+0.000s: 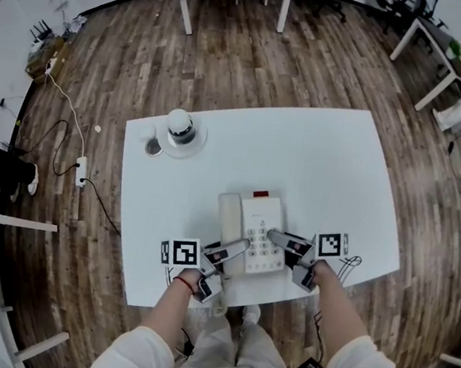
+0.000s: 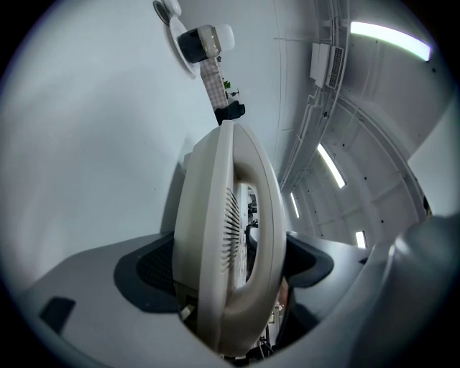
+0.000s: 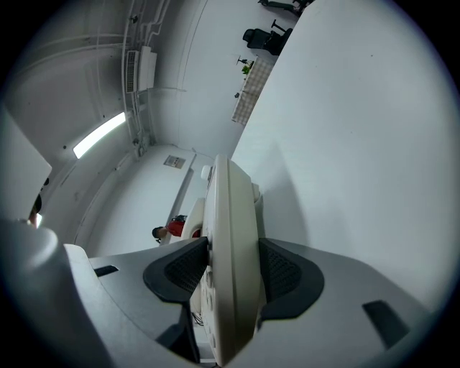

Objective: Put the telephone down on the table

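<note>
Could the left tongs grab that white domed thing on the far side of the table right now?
Probably not yet: the left tongs are clamped on the telephone. Bare table lies between them and the domed thing.

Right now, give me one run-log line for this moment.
left gripper: shut on telephone | right gripper: shut on telephone | telephone: keypad up, over table near edge | table contact: cannot tell
</note>
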